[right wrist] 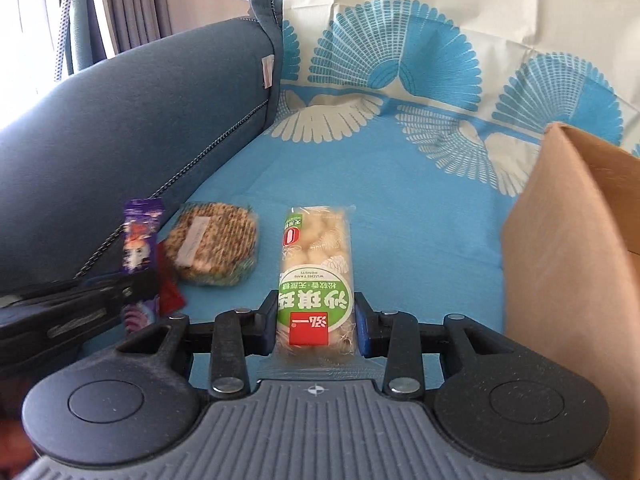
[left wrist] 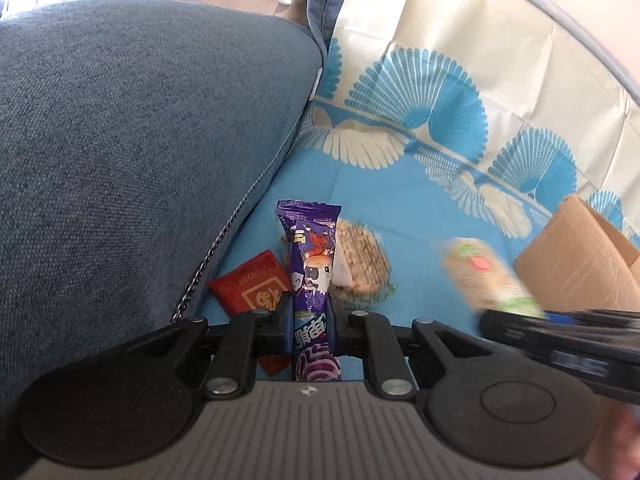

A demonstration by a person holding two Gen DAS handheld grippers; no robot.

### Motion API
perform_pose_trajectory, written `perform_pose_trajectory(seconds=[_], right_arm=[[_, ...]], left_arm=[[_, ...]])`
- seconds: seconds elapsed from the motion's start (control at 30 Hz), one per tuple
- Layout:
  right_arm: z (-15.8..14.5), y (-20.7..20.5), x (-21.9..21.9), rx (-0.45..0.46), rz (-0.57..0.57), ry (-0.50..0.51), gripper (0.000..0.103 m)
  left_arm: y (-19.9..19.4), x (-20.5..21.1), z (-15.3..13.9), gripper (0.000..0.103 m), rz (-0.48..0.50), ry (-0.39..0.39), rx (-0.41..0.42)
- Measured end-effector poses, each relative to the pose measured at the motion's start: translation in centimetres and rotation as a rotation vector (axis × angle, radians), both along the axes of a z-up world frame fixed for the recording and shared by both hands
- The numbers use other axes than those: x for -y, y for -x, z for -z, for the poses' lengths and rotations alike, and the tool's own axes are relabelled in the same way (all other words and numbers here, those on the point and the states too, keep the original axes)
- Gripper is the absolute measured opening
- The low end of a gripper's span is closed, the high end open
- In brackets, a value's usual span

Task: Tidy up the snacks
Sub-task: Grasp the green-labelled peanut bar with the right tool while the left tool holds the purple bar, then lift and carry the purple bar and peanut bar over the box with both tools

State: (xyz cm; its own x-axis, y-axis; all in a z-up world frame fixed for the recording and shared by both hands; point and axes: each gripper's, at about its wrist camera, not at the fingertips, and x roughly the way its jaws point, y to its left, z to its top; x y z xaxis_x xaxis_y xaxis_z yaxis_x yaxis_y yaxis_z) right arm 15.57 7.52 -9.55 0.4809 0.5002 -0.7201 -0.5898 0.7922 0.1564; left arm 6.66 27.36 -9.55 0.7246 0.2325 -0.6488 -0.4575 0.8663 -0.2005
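Note:
My left gripper (left wrist: 311, 326) is shut on a purple snack packet (left wrist: 311, 268) and holds it upright above the blue cloth; the packet also shows in the right wrist view (right wrist: 140, 240). My right gripper (right wrist: 316, 326) is shut on a clear pack of pale puffed snacks with a green label (right wrist: 316, 256), which looks blurred in the left wrist view (left wrist: 486, 276). A round brown grain cake in clear wrap (left wrist: 362, 258) (right wrist: 214, 242) and a red packet (left wrist: 252, 286) (right wrist: 170, 292) lie on the cloth by the cushion.
A grey-blue sofa cushion (left wrist: 132, 152) (right wrist: 132, 128) fills the left side. An open cardboard box (left wrist: 580, 256) (right wrist: 576, 240) stands at the right. A blue and cream fan-patterned cloth (left wrist: 420, 200) (right wrist: 400, 216) covers the seat and back.

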Motion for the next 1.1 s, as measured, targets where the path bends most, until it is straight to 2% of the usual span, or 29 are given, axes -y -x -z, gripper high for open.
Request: perform_pose_trajectory(seconds=[0.13, 0.23, 0.3, 0.4, 0.5, 0.6, 0.73, 0.9, 1.1], right_arm=[[-2.8, 3.1, 3.0, -0.029, -0.009, -0.003, 0.038], [-4.1, 6.3, 5.0, -0.024, -0.027, -0.006, 0.038], [-3.9, 8.2, 5.8, -0.033, -0.026, -0.003, 0.038], [-2.6, 10.1, 6.3, -0.052, -0.013, 0.015, 0.038], [-1.1, 10.6, 6.1, -0.088, 0.0, 0.043, 0.038], [-0.3, 11.1, 5.8, -0.136, -0.013, 0.055, 0.038], [0.4, 11.7, 5.6, -0.153, -0.035, 0.097, 0.038], [0.9, 11.1, 5.8, -0.213, -0.034, 0.058, 0.04], [1.0, 11.0, 5.5, -0.207, -0.042, 0.058, 0.045]], left_arm=[[0.1, 0.2, -0.6, 0.017, 0.037, 0.024, -0.033], [0.2, 1.0, -1.3, 0.017, 0.083, 0.047, -0.132], [0.6, 1.8, -1.8, 0.017, 0.142, 0.062, -0.172], [1.7, 3.4, -2.5, 0.017, 0.227, 0.032, -0.228], [2.9, 4.1, -2.6, 0.017, 0.287, 0.034, -0.272], [3.7, 4.4, -2.1, 0.017, 0.337, 0.069, -0.299], [4.0, 4.6, -1.2, 0.017, 0.331, 0.092, -0.304], [3.7, 4.2, -0.1, 0.018, 0.294, 0.144, -0.33], [3.2, 3.8, 0.3, 0.019, 0.307, 0.175, -0.342]])
